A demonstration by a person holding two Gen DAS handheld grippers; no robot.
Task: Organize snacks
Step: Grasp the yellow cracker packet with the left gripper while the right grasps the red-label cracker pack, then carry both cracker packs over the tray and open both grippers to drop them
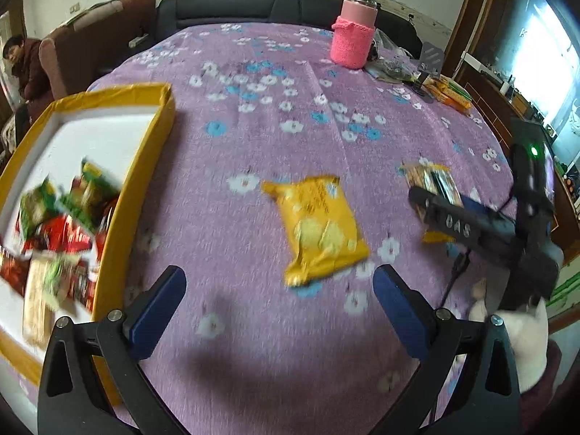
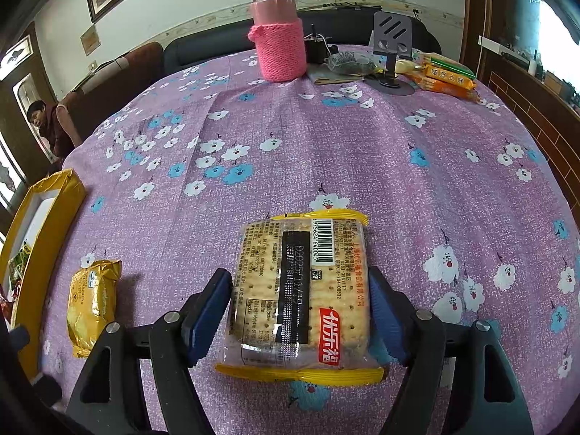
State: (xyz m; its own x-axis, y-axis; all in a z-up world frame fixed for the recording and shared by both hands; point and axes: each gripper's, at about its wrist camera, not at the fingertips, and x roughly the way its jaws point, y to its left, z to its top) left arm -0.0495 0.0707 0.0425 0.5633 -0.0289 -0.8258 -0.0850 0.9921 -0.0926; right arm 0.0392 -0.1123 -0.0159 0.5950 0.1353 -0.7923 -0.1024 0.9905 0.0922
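My left gripper [image 1: 279, 293] is open and empty above the purple floral cloth, just short of a yellow snack packet [image 1: 319, 224]. To its left a yellow box [image 1: 137, 174] holds several snack packets [image 1: 61, 232]. My right gripper [image 2: 301, 301] has its jaws on both sides of a clear cracker pack [image 2: 302, 290] with yellow ends, pads touching its edges. The yellow packet also shows in the right wrist view [image 2: 92, 302], with the box [image 2: 50, 217] at the far left. In the left wrist view the right gripper [image 1: 471, 224] covers part of the cracker pack [image 1: 431, 181].
A pink flask [image 2: 277, 32] in a knitted sleeve stands at the table's far side. Beside it are a phone stand [image 2: 391, 47], a bag of small items [image 2: 348, 63] and orange snack packs [image 2: 446, 76]. A person [image 2: 47, 123] sits far left.
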